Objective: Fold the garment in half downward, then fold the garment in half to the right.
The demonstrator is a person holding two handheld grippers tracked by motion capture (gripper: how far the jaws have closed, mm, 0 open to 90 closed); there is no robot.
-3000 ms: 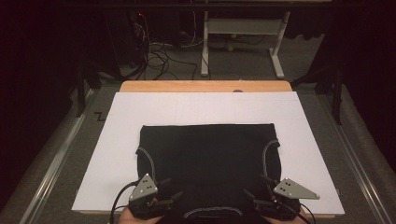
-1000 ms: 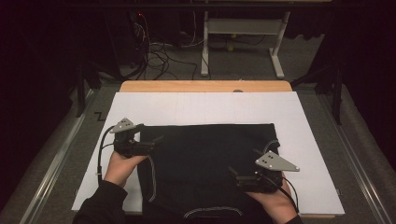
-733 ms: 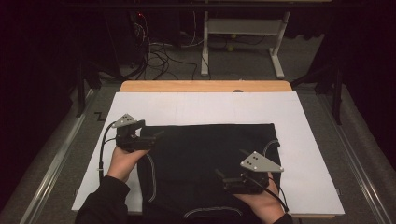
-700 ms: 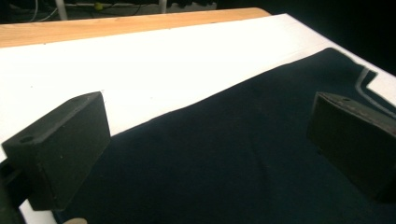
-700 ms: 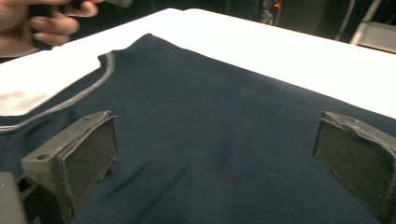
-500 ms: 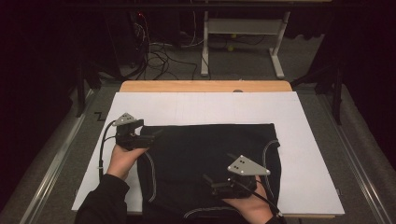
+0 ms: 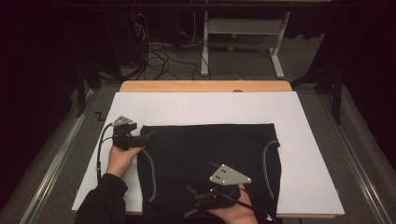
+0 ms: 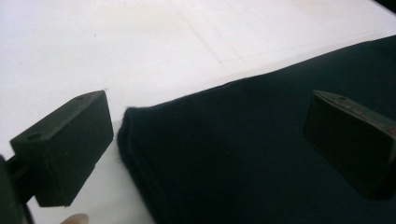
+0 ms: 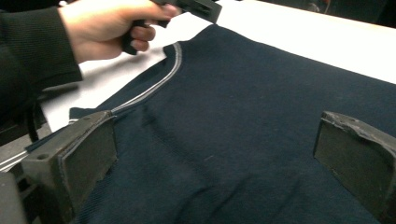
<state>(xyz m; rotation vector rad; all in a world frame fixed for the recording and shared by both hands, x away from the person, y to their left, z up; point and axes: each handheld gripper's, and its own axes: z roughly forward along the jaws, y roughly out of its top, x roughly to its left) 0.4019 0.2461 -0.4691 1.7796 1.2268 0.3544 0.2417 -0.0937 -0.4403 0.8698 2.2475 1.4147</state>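
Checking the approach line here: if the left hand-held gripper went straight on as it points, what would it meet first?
Probably the far left corner of the dark garment: the left hand-held gripper has open jaws straddling its edge on the white sheet; height above it is unclear.

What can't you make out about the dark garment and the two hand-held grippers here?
- High view: the dark garment's near hem is cut off by the bottom edge and covered by the right hand-held gripper.
- Left gripper view: the left hand-held gripper frames one corner; the picture edges cut off the rest.
- Right gripper view: the fabric nearest the camera is blurred.

Near hem of the dark garment (image 7: 210,158) under the right tongs (image 7: 198,195).
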